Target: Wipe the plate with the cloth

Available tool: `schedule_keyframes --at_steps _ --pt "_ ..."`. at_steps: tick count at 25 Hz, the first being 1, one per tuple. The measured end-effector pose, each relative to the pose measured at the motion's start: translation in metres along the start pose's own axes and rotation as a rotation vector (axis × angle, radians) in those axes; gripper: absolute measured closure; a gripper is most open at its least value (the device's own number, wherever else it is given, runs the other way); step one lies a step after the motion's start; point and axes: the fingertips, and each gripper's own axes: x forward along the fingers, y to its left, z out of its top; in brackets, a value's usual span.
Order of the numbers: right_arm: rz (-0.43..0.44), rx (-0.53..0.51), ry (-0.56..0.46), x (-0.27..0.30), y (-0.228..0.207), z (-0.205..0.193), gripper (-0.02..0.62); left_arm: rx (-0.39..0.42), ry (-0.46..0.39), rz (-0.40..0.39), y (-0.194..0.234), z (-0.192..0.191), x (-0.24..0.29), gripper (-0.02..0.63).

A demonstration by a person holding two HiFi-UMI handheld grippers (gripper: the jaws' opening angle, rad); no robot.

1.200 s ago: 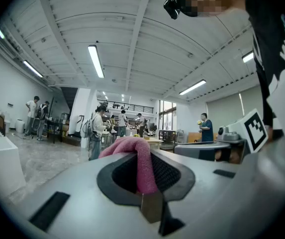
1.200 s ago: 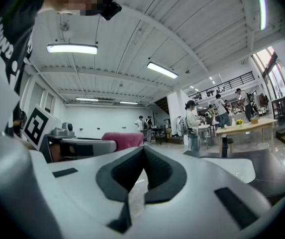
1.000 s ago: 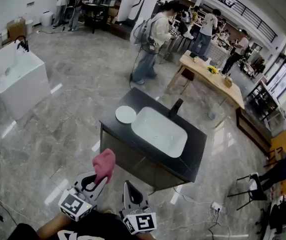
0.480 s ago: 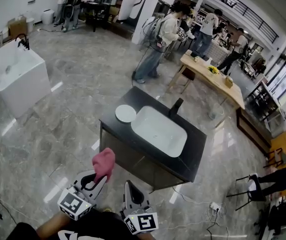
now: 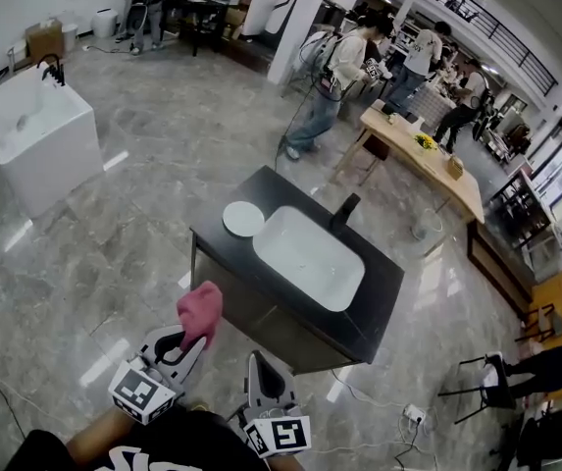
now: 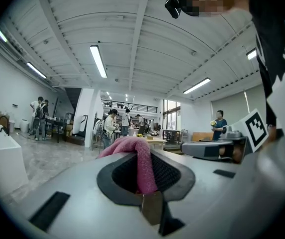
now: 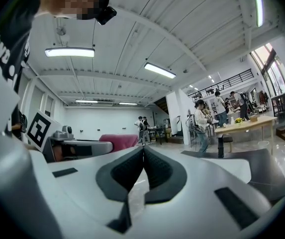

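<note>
While I keep both grippers low in front of me, the left gripper (image 5: 194, 340) is clamped on the pink cloth (image 5: 202, 312), which bunches up and out past its jaws. The right gripper (image 5: 259, 363) sits just beside it, jaws pressed together with nothing between them. The plate (image 5: 243, 219) lies on the dark counter (image 5: 383, 307), near its far left corner. It is just beside the white sink (image 5: 308, 258) and well apart from the cloth. A black tap (image 5: 345, 209) stands at the sink's far edge. Several people (image 5: 334, 77) stand beyond the counter, near a wooden table (image 5: 428, 160).
</note>
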Motion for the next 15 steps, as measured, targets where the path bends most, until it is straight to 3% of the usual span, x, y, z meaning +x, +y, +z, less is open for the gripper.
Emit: schedule_keyframes --at_steps 15 --pt "0.064 0.009 0.001 0.008 -0.019 -0.006 0.575 0.015 0.019 0.062 -0.001 -0.012 0.011 0.554"
